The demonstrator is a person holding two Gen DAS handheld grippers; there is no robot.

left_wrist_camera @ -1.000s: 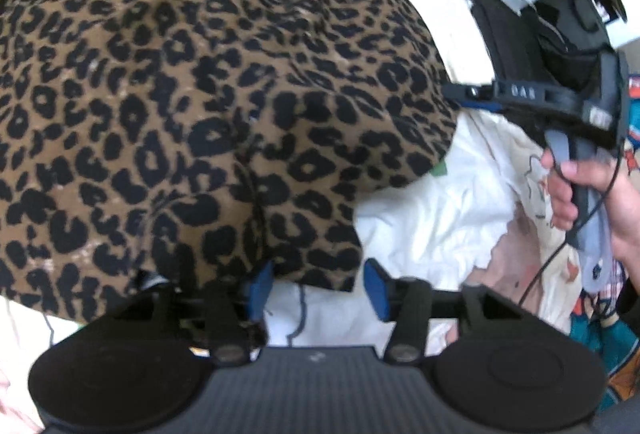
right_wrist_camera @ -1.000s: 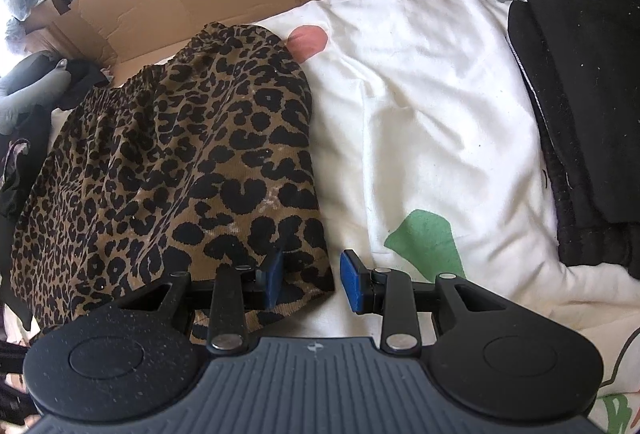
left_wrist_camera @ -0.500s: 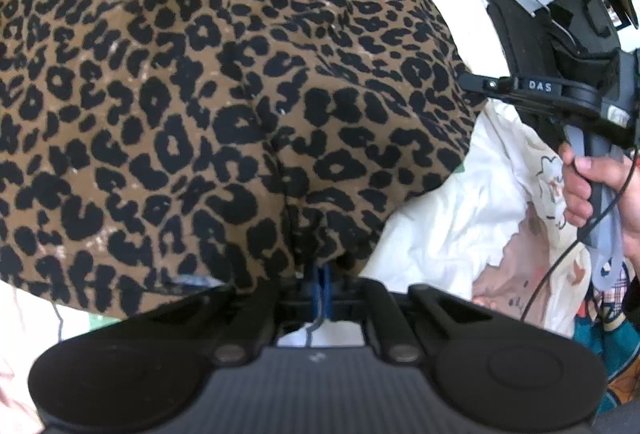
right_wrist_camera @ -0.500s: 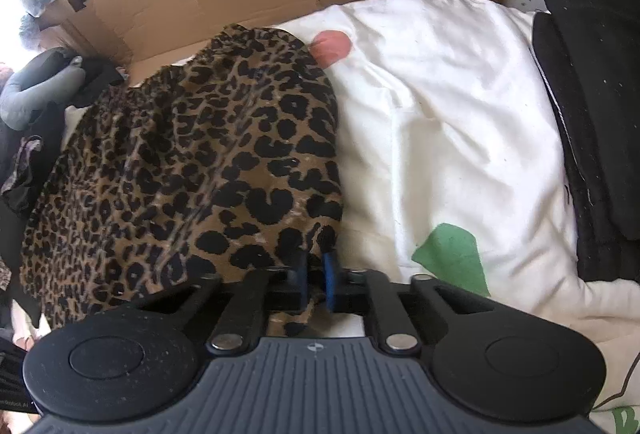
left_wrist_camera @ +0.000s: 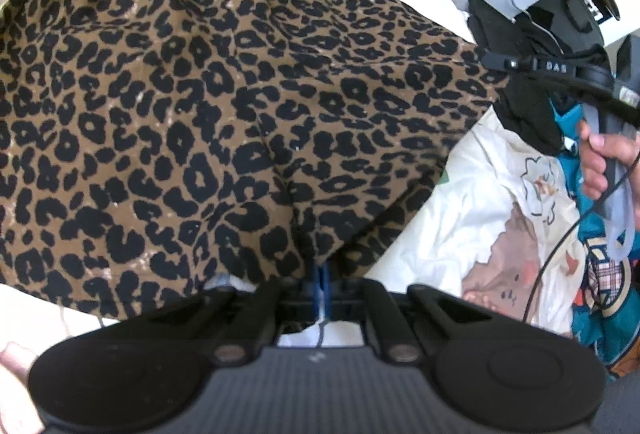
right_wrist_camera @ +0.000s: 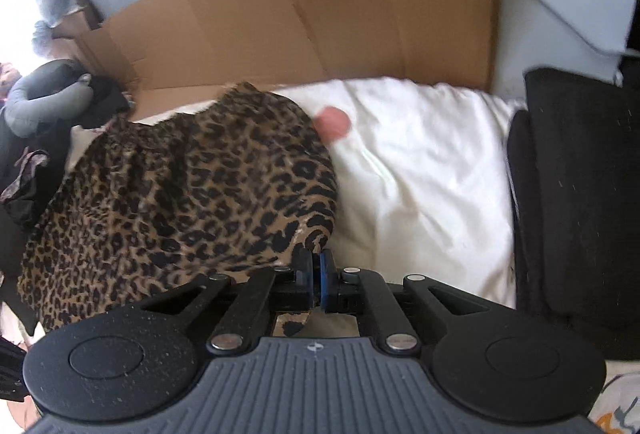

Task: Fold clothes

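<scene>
Leopard print fills most of the left wrist view: the skirt lies spread over a white sheet on the bed, its gathered waistband at the far edge against the cardboard. The left gripper has its blue pads pinched together on the near hem, with cloth bunching just above them. Further right, the right gripper is clamped on the hem's other corner, a scrap of print poking out below the pads; its handle and the hand holding it show at the edge of the left view. A black pile sits to the far right, well apart from the skirt.

My read is that the hem is being carried up toward the waistband. To do that well, both grips should rise together and travel at the same pace, keeping the hem taut between them so the fold line runs straight, then lower it flush with the waistband before letting go.

A second ago both sets of pads stood apart, straddling the hem; half a second ago they had closed. Since then the right corner has lifted off the sheet, and the camera there has tipped up to show more cardboard.
</scene>
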